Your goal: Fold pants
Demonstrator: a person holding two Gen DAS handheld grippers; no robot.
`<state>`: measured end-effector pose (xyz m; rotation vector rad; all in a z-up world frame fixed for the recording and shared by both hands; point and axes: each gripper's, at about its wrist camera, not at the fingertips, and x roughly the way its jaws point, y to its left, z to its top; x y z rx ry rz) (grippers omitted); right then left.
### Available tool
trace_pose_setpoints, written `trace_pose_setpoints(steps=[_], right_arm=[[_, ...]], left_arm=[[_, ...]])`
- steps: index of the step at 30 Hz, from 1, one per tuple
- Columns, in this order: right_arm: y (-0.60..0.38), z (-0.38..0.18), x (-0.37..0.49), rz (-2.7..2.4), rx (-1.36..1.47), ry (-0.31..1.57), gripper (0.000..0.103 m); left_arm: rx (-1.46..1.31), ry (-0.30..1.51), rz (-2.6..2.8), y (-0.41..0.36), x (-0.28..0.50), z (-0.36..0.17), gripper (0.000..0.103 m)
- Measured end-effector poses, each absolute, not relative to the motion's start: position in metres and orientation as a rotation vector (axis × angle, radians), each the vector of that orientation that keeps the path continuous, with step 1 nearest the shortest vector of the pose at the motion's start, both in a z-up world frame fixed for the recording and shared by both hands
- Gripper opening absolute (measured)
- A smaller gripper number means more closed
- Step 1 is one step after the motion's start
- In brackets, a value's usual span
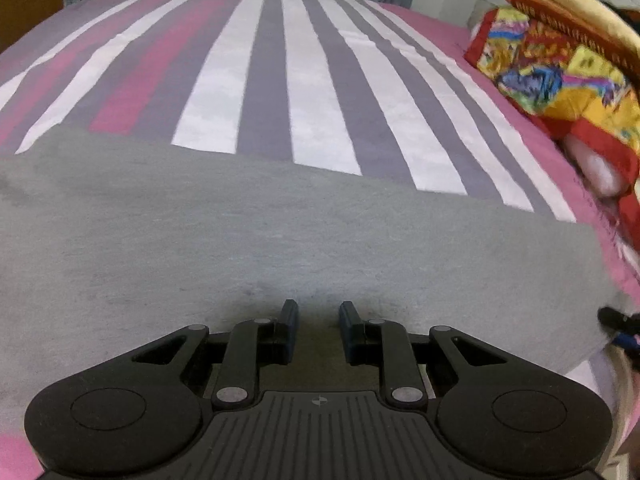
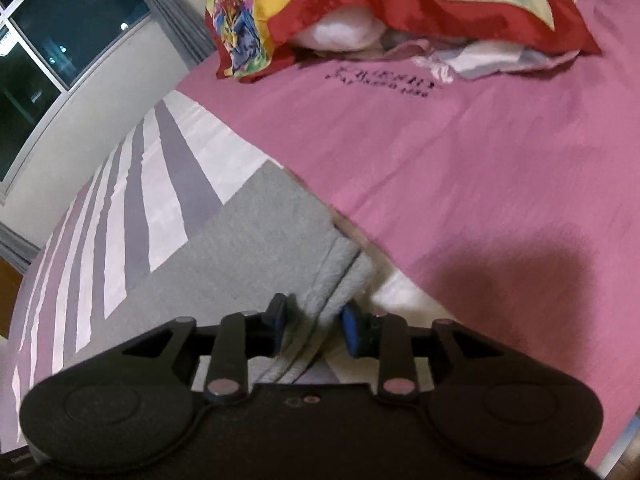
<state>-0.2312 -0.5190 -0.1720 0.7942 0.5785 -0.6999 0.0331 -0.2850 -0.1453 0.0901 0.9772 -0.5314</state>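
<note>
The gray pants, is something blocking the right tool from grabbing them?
No, nothing visible blocks it. The folded edge of the gray pants already sits between the right tool's two blue pads, with only pink bedsheet beside it.

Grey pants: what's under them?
The grey pants lie on the striped bedsheet, pink to one side. Whatever lies directly beneath them is covered.

The pants (image 1: 280, 232) are plain pale grey, with a lighter ribbed band of the same grey at the end seen from the right wrist. The bed sheet (image 1: 312, 80) beneath carries long stripes of white, grey-purple and deep pink, turning solid pink (image 2: 460, 184) with a small dark printed text toward the pillow edge. The pillowcase (image 1: 560, 76) there shows yellow, blue and orange patches bordered in red.
</note>
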Motion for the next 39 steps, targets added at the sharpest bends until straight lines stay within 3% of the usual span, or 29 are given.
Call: trace_pose_setpoints(steps=[3, 8, 21, 30, 36, 38, 39], right_arm=[[-0.519, -0.174, -0.229, -0.720, 0.769, 0.587, 0.019], [-0.518, -0.167, -0.217, -0.761, 0.711, 0.599, 0.016], [-0.417, -0.085, -0.147, -0.467, 0.475, 0.483, 0.015], [-0.298, -0.117, -0.070, -0.148, 0.403, 0.627, 0.015], [-0.274, -0.167, -0.052, -0.119, 0.342, 0.821, 0.029], [-0.279, -0.161, -0.058, -0.092, 0.398, 0.809, 0.047], [-0.284, -0.154, -0.063, -0.073, 0.438, 0.790, 0.048]], left_arm=[[0.160, 0.962, -0.525, -0.294, 0.028, -0.153, 0.022], [0.189, 0.977, -0.510, -0.299, 0.029, -0.151, 0.022], [0.102, 0.963, -0.420, -0.224, 0.047, -0.124, 0.022], [0.008, 0.976, -0.292, -0.141, 0.066, -0.130, 0.022], [-0.131, 1.013, -0.298, -0.105, 0.076, -0.139, 0.022], [-0.195, 1.024, -0.324, -0.101, 0.079, -0.140, 0.023], [-0.230, 1.032, -0.338, -0.103, 0.081, -0.140, 0.030]])
